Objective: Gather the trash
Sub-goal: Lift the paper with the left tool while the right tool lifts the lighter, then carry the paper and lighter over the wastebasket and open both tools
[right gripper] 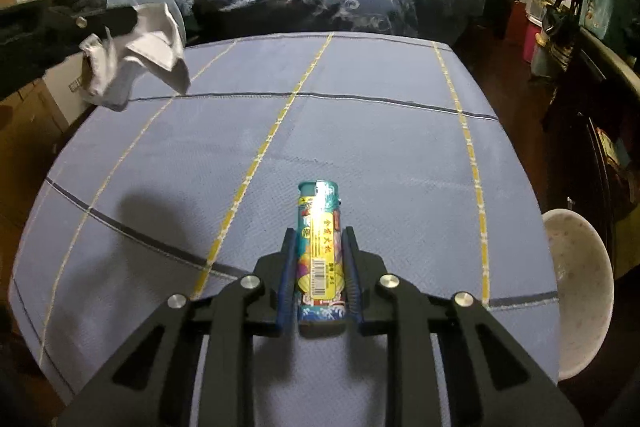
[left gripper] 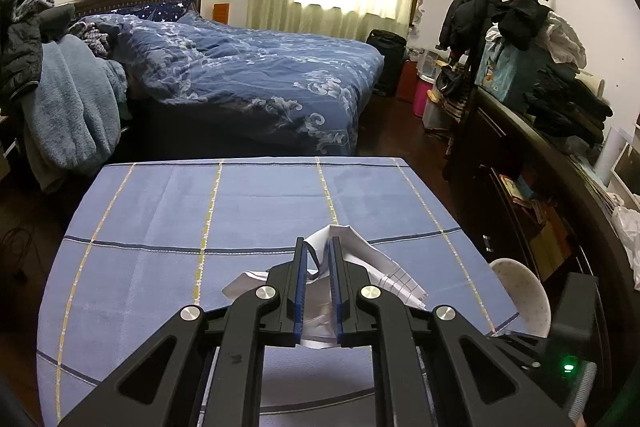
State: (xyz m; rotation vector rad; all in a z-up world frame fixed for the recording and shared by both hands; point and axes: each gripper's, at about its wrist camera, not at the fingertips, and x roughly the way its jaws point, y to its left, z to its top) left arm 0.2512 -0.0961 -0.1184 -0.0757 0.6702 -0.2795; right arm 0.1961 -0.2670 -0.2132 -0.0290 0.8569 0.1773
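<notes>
My left gripper (left gripper: 317, 247) is shut on a crumpled white paper (left gripper: 360, 259) and holds it above the blue checked tablecloth (left gripper: 160, 211). In the right wrist view the same paper (right gripper: 136, 59) hangs from the left gripper (right gripper: 120, 21) above the table's far left corner. My right gripper (right gripper: 320, 239) is shut on a colourful lighter (right gripper: 320, 247) with a teal cap, which lies lengthwise between the fingers, low over the cloth (right gripper: 380, 147).
A white speckled bowl (right gripper: 580, 303) sits at the table's right edge; it also shows in the left wrist view (left gripper: 524, 299). A bed with a blue duvet (left gripper: 260, 75) stands beyond the table. A dark cluttered sideboard (left gripper: 540, 147) runs along the right.
</notes>
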